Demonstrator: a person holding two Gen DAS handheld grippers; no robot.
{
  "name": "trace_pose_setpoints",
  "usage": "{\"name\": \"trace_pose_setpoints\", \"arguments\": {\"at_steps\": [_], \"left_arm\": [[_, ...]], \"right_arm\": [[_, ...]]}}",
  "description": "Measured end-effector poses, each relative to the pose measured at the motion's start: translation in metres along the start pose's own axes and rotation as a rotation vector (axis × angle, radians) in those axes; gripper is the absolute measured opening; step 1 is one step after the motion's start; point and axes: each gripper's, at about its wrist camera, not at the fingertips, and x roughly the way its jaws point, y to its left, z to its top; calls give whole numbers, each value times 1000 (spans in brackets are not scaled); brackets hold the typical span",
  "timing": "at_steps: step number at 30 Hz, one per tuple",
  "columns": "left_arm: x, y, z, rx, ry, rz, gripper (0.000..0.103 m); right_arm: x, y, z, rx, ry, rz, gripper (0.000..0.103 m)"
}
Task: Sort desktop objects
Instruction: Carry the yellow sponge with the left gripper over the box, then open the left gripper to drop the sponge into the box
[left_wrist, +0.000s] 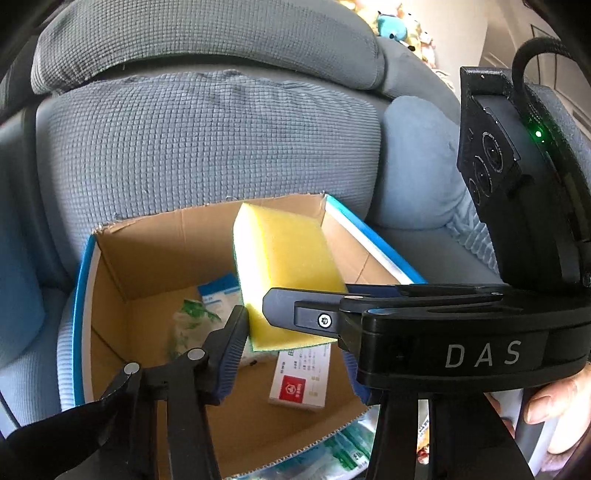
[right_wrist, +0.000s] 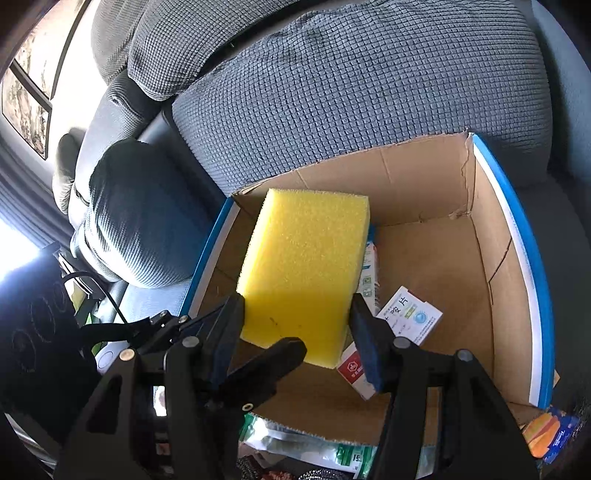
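The right gripper (right_wrist: 297, 325) holds a yellow sponge (right_wrist: 306, 273) above the open cardboard box (right_wrist: 424, 192), its jaws pinching the sponge's near end from both sides. The box sits on a grey sofa (right_wrist: 351, 92). On its floor lie a white medicine carton with a red patch (left_wrist: 299, 380), a second white carton (right_wrist: 410, 314) and a green-printed packet (left_wrist: 188, 321). The left gripper (left_wrist: 288, 354) hovers over the box's near edge, jaws spread wide and holding nothing.

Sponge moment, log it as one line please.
right gripper: shut on yellow sponge | over cardboard box | left gripper: open, beside
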Motion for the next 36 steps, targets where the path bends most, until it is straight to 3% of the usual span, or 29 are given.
{"name": "trace_pose_setpoints", "arguments": {"at_steps": [10, 20, 21, 22, 23, 26, 30, 36], "left_arm": [[9, 14, 7, -38, 28, 7, 50], [36, 23, 0, -83, 119, -8, 50], [38, 23, -2, -92, 146, -14, 57], [41, 23, -3, -94, 166, -9, 85], [42, 23, -5, -92, 178, 24, 100], [41, 24, -5, -94, 170, 69, 103], [35, 25, -5, -90, 169, 135, 102], [30, 25, -4, -107, 163, 165, 102]], "right_arm": [[21, -5, 12, 23, 22, -6, 57], [45, -24, 16, 84, 85, -21, 62], [47, -26, 17, 91, 88, -39, 65], [48, -28, 18, 98, 84, -62, 67], [48, -32, 19, 106, 81, -87, 74], [45, -41, 21, 148, 74, -162, 91], [36, -47, 21, 145, 59, -210, 93], [23, -42, 16, 129, 52, -218, 93]]}}
